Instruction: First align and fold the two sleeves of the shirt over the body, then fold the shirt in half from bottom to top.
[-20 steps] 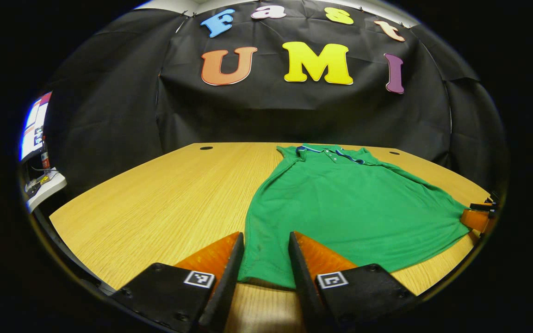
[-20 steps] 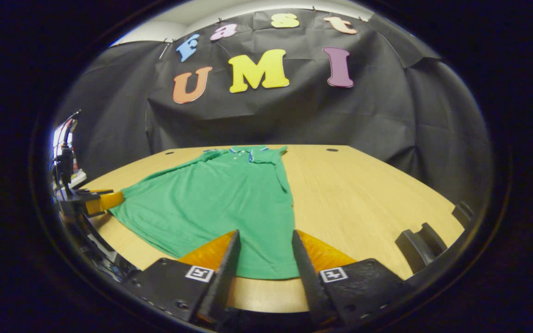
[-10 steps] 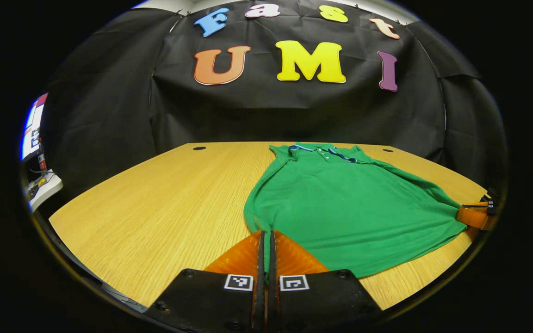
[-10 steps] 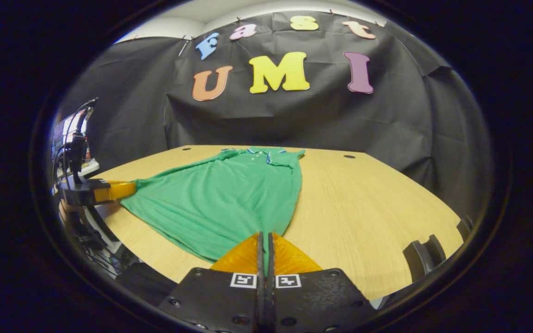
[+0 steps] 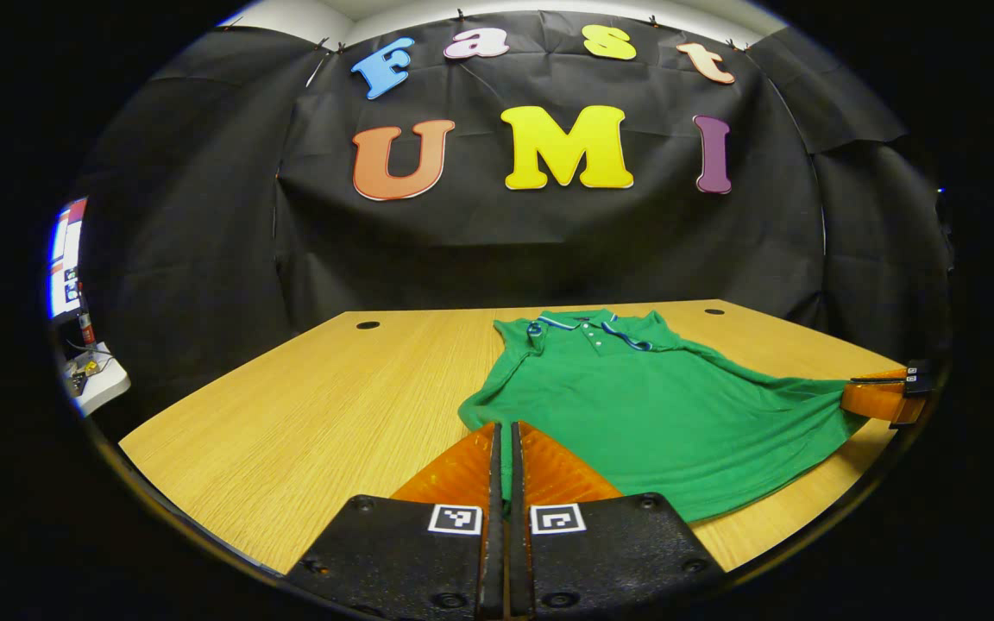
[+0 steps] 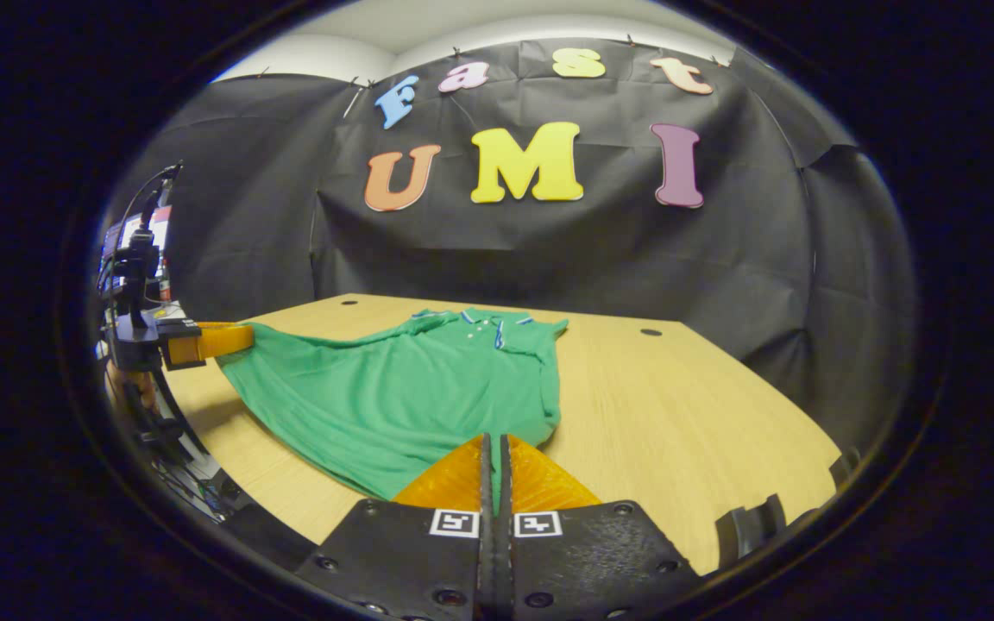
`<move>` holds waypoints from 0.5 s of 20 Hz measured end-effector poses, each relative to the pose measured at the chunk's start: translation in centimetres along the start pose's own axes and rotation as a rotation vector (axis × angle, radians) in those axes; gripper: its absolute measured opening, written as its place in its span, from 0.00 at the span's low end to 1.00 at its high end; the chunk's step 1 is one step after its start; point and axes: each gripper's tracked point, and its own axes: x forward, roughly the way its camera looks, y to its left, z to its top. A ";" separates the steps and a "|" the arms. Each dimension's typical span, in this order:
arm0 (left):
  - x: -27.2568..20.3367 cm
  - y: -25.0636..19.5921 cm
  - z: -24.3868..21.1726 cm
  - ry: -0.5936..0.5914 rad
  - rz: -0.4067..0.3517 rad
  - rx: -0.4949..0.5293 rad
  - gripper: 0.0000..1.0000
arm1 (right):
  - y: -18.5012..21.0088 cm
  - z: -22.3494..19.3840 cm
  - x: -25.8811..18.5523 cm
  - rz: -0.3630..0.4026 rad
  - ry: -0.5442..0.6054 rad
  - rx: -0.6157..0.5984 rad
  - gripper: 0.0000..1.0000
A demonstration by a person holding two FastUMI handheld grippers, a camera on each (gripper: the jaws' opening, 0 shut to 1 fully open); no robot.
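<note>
Now, your tongs: left tongs [image 5: 502, 431] and right tongs [image 6: 493, 442] each clamp a hem corner of the shirt [image 5: 635, 405].
Shirt: on the desk [image 5: 324, 405], hem raised.
Axis: collar [image 5: 588, 323] lies straight ahead, beyond the hem.

Shirt [image 5: 635, 405] hem corners hidden inside closed tongs; black holder [image 6: 760, 526] cut by edge

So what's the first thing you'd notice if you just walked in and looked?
The bright green polo shirt spread on the wooden table, collar toward the black cloth wall. Then the left gripper and the right gripper, each pinching a near bottom corner of the shirt and lifting it a little.
</note>
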 end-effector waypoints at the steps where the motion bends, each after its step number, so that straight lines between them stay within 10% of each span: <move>1: 0.5 -0.2 1.2 -0.015 -0.007 0.002 0.08 | -0.5 1.2 0.5 -0.011 -0.023 0.001 0.00; 10: 9.7 -0.6 11.8 -0.156 -0.012 0.033 0.07 | -3.6 13.5 8.3 -0.091 -0.188 0.008 0.00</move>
